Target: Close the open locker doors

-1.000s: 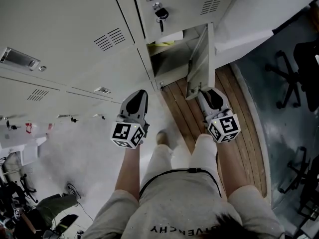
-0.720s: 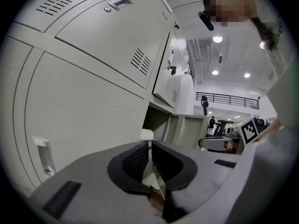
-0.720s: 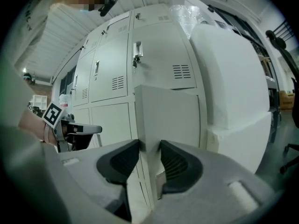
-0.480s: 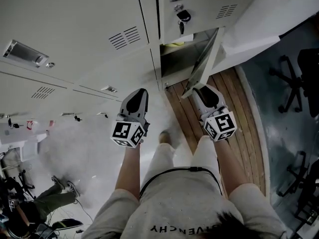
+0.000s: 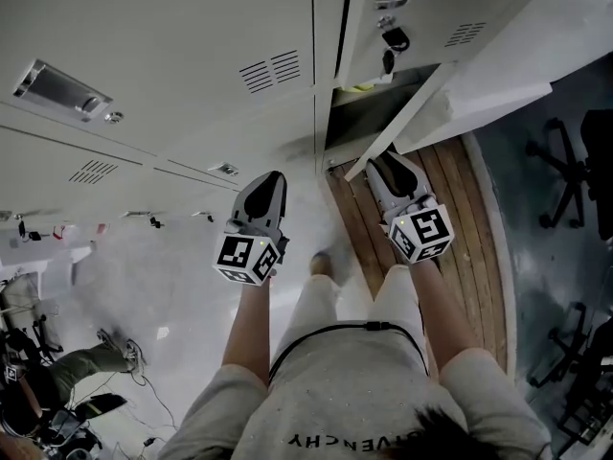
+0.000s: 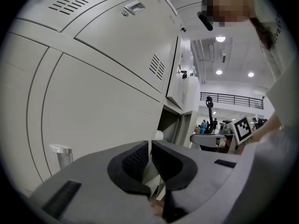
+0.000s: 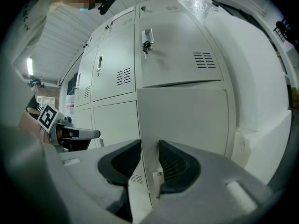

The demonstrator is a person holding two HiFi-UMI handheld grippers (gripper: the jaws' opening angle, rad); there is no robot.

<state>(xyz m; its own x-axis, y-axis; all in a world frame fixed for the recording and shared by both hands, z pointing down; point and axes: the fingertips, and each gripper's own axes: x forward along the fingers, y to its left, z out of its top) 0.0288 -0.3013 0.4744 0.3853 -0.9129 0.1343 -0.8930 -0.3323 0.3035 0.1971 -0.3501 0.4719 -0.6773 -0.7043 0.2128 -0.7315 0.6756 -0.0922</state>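
Observation:
A wall of pale grey lockers (image 5: 182, 56) fills the head view. One lower locker door (image 5: 407, 113) stands ajar over its dark compartment (image 5: 356, 113). My right gripper (image 5: 381, 164) is at the door's free edge. In the right gripper view the door (image 7: 187, 120) runs between the jaws of the right gripper (image 7: 149, 148), which have just been closing and pinch its edge. My left gripper (image 5: 270, 182) hangs shut and empty in front of the closed lockers, left of the opening. The left gripper (image 6: 150, 146) looks past its jaws at the open compartment (image 6: 169, 125).
A key (image 5: 390, 44) hangs in the closed locker above the open one. A white pillar (image 5: 498, 80) adjoins the lockers on the right. Wooden floor boards (image 5: 460, 247) lie below the door, office chairs (image 5: 575, 171) stand farther right, and cables and gear (image 5: 48, 401) sit at lower left.
The door has swung from nearly square to the locker front to a shallower angle, with my right gripper following its edge. My left gripper has shifted along the lockers.

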